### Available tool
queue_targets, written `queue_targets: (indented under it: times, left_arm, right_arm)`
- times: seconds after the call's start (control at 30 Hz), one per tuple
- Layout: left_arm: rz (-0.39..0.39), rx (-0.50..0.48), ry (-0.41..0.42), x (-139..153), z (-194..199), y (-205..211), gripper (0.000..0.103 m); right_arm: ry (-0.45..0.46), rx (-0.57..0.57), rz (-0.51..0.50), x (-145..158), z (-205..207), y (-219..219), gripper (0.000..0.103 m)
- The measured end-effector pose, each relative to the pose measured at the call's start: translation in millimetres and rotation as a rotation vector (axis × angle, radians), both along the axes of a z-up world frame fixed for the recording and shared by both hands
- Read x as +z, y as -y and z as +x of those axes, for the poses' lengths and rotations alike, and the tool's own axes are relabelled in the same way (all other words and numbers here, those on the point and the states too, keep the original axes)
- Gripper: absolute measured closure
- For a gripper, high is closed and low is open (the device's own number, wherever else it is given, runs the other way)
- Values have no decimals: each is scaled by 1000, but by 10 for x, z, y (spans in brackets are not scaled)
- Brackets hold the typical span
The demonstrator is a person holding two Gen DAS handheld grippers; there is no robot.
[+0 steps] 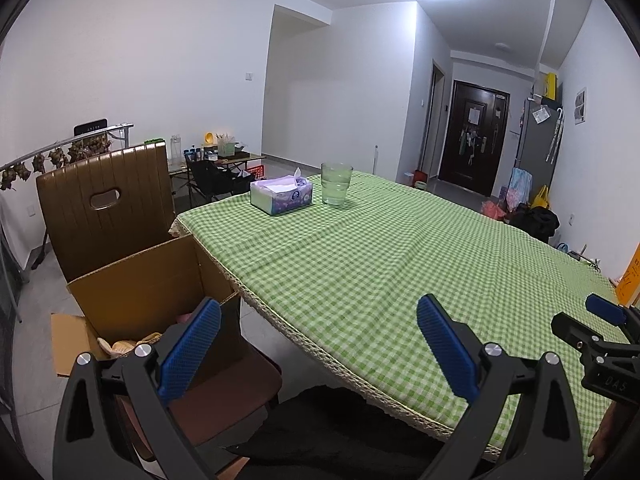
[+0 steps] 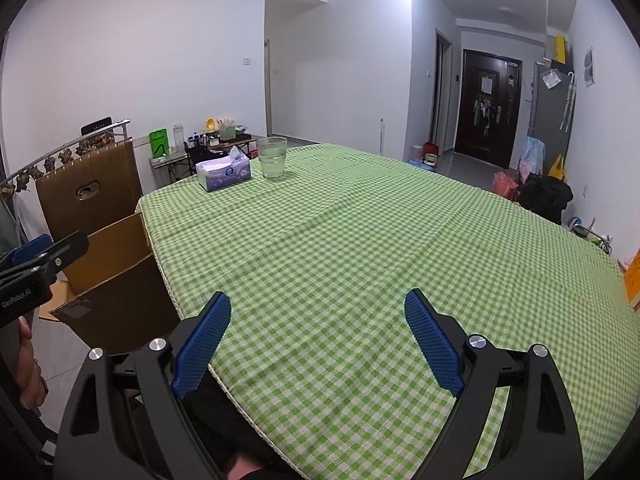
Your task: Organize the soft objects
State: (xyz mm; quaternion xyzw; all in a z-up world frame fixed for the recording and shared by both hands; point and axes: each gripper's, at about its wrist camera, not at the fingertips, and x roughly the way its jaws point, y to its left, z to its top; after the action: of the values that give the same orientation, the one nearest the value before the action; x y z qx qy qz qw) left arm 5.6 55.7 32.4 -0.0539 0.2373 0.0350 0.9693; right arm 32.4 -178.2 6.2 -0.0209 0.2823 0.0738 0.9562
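The left gripper (image 1: 318, 344) is held low over the near corner of the table, its blue pads spread wide and nothing between them. The right gripper (image 2: 318, 344) is carried alongside, over the green checked tablecloth (image 2: 360, 240), its jaws likewise stood wide apart and empty. In the left wrist view the right gripper is glimpsed at the far right edge; in the right wrist view the left one is seen at the far left edge.

Now to the task's things. A cardboard box (image 1: 152, 280) is set open on a chair seat just beside the table's left edge, in front of a brown chair back (image 1: 104, 204). Inside it, soft pale items (image 1: 124, 346) can be made out at the bottom, partly hidden behind the left gripper's finger; what exactly they are cannot be told. On the cloth itself no loose soft object is seen: only a tissue box (image 1: 282, 194) and a glass of water (image 1: 337, 183) are left, side by side at the far corner, well apart from both grippers.

So the step in hand is judged to be a pause between placings, or the close of the job, with the box already loaded. If anything is yet to be gathered, the tissue box would be the likeliest candidate: a long reach across the table would be called for, with the glass just beside it to be avoided.
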Motion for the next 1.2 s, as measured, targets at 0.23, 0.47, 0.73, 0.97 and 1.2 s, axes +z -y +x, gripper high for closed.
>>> queue_targets:
  times: [0.23,0.47,0.73,0.97,1.2]
  left_arm:
    - [0,8,1,6,31,-4,8]
    - [9,-1,3,10,30,13,8]
    - [10,1,7,13,15,24,8]
    - [9,4,6,13,6,18,8]
    - [9,4,5,9,12,14,8]
  right_arm:
    - [-3,-1,10,-10,10,15,18]
    - [-22,-13,40,-15,46,55,18]
    - [-13,-9,34,-10,33,59,18]
    - [-11,-7,33,2,23,63,18]
    - [-12,-6,31,-7,24,79,18]
